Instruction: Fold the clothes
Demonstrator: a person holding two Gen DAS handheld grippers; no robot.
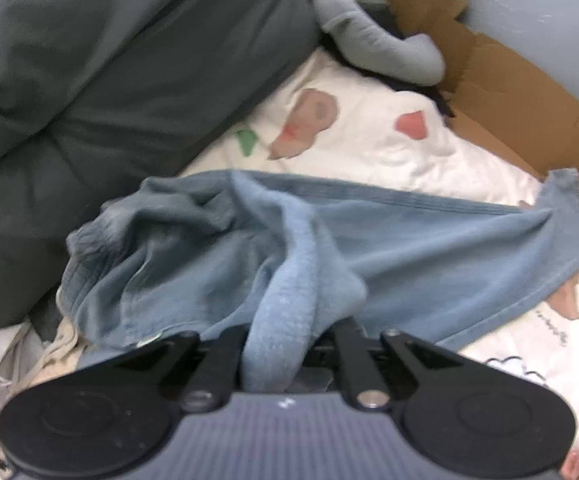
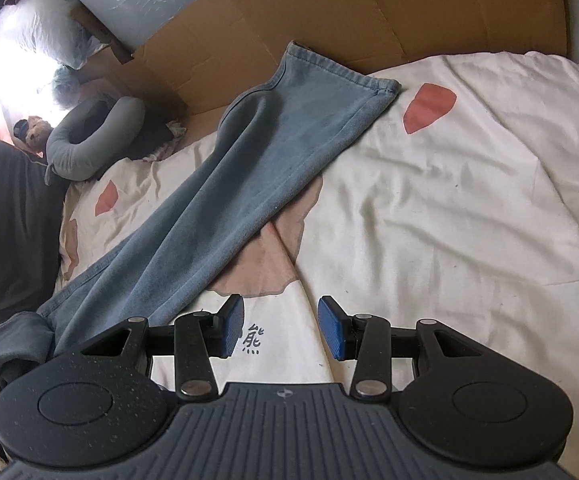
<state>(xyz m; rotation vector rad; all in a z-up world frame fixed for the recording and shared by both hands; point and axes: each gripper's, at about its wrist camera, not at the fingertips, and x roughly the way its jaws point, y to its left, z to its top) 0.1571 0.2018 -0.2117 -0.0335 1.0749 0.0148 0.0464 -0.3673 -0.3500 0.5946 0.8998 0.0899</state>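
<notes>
Closest in, the left gripper (image 1: pixel 285 344) was clamped on a bunched fold of the blue jeans (image 1: pixel 249 248), the cloth squeezed into a thick rope between its jaws and pulled up off the bed (image 1: pixel 369 148). The right gripper (image 2: pixel 281 330) stood about half open over bare sheet, nothing between its blue pads (image 2: pixel 333 330), with the jeans just beside it on its left. The jeans looked like soft, washed denim: limp enough to drape and wrinkle, yet with some weight, so I judged that lifting from one pinch would let the rest sag and drag across the bedding. It did not look slippery, and nothing about it was fragile. Beyond the crumpled waistband, the leg (image 2: pixel 289 128) ran flat and fairly straight across the bed, its hem lying near the cardboard (image 2: pixel 329 12) against the wall. That hem, or the stitched side seam, seemed the better hold for the free gripper, being firmer and thicker than the open cloth. Farther off lay a dark grey quilt (image 1: pixel 109 60) and a grey neck pillow (image 2: pixel 89 144).
</notes>
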